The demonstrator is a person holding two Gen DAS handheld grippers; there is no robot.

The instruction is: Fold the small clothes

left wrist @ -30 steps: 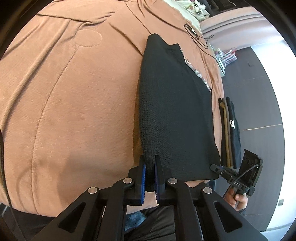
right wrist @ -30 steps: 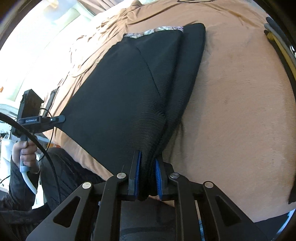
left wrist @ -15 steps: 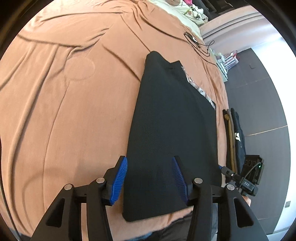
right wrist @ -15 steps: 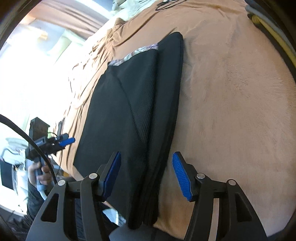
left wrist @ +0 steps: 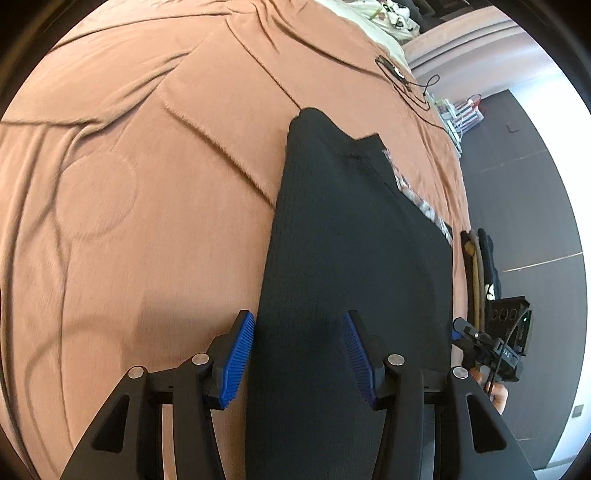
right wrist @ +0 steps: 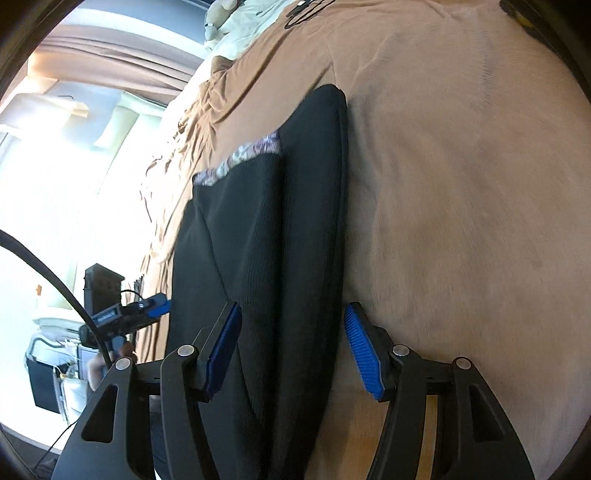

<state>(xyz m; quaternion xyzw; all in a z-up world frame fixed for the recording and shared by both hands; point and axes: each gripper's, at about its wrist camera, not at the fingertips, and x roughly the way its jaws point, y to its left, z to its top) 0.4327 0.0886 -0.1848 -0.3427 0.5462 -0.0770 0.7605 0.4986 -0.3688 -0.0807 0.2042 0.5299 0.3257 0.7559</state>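
Note:
A black knit garment lies flat and folded lengthwise on the brown bedspread, with a patterned band along its far edge. My left gripper is open above its near left edge, holding nothing. In the right wrist view the garment shows its folded layers and the patterned band. My right gripper is open above the garment's near right edge, empty. Each gripper shows at the edge of the other's view: the right one, the left one.
A stack of folded dark and tan clothes lies at the bed's right edge. A black cable lies at the far end of the bed. Pale bedding lies at the bed's head. A dark wall stands beyond.
Both grippers were shut on the garment's near corners a second ago. They have let go, opened, and lifted back. The garment now lies flat on the bed.

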